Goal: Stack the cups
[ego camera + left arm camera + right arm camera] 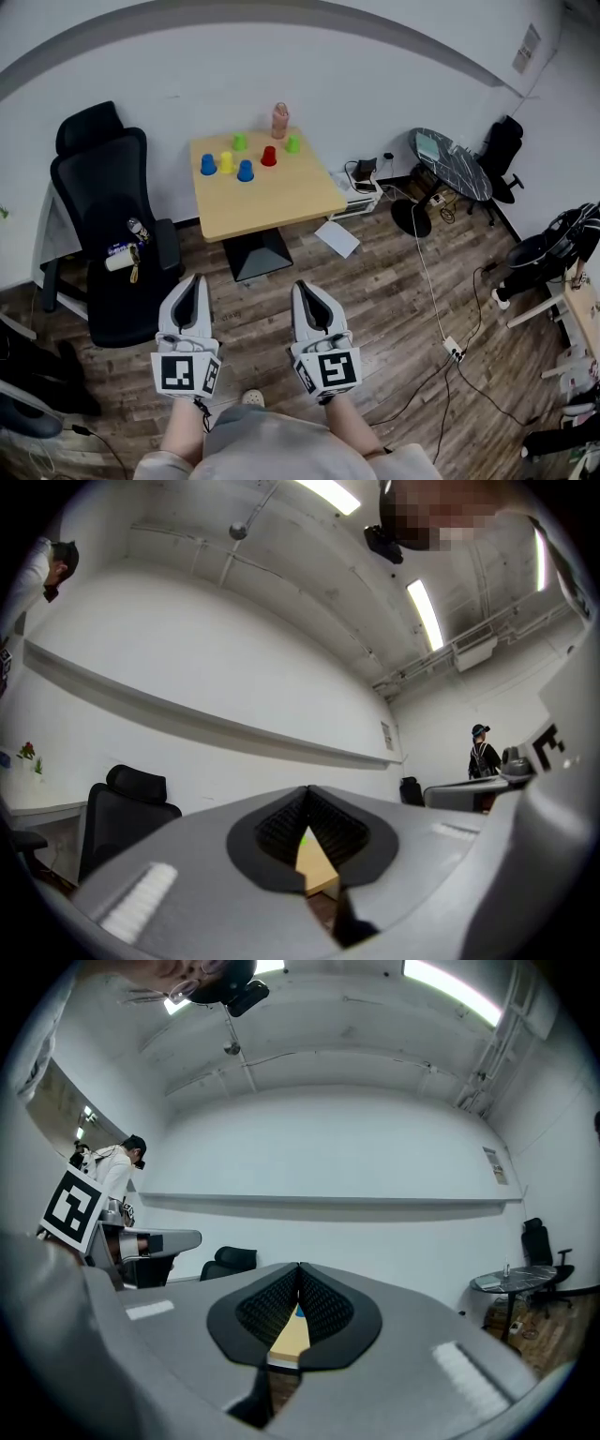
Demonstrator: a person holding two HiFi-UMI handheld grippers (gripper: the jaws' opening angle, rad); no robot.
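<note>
Nearest us, our left gripper (192, 278) and right gripper (302, 285) point forward side by side above the plank floor (384, 309), well short of the counter (272, 202). In both gripper views the fingers are pressed together with nothing between them. The left fingers (277, 825) leave only a thin slit below their tips, and so do the right fingers (323, 1309). Through the left slit we make out a sliver of counter and a green speck too small to name. Through the right slit we see another sliver and a blue speck.

Left of the left fingers stands a black office chair (98, 187); the small items on its seat are hard to identify. Right of the right fingers, a white sheet (337, 238) lies on the floor.

Well beyond the fingertips, the cups stand apart on the counter's far half, none stacked. They are a blue cup (208, 165), a yellow cup (226, 162), a second blue cup (246, 171), a red cup (269, 157), a green cup (240, 142) and a second green cup (292, 144). Behind the red cup stands a pink bottle (280, 121). Far off to the right, a dark round table (450, 164) holds things too small to tell.
</note>
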